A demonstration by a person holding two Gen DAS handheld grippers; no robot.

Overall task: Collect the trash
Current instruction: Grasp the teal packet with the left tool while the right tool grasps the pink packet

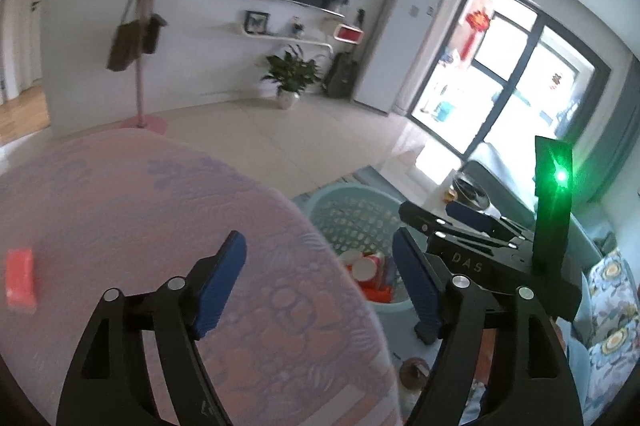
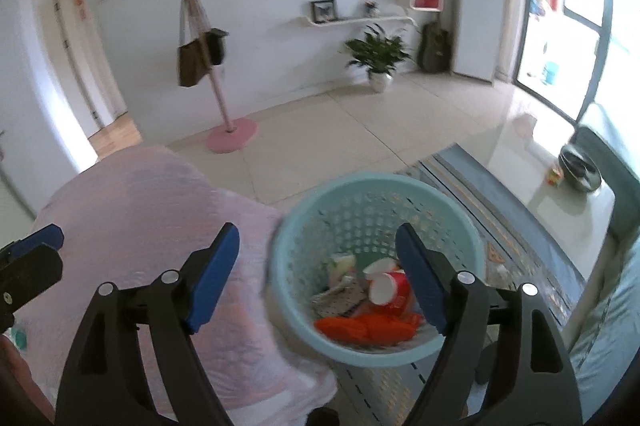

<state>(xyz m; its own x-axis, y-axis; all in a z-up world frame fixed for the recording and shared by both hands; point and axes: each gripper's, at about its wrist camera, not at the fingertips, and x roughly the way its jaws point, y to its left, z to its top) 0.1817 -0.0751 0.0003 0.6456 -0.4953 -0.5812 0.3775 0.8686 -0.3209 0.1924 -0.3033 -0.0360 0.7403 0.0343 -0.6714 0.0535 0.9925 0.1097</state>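
1. Cloth edge falls away between the right claw fingers; tiled floor lies open ahead.
2. Left claw is spread and empty, over the cloth-covered counter.
3. Right claw is spread and empty too, above the basket.
4. Basket holds a red cup, orange wrapper and paper scraps.
5. Orange packet lies far left of the left claw.

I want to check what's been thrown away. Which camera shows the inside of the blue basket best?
The right wrist view: the basket sits open below the gripper, showing red cups and orange wrappers. In the left wrist view, the table and gripper fingers hide much of it.
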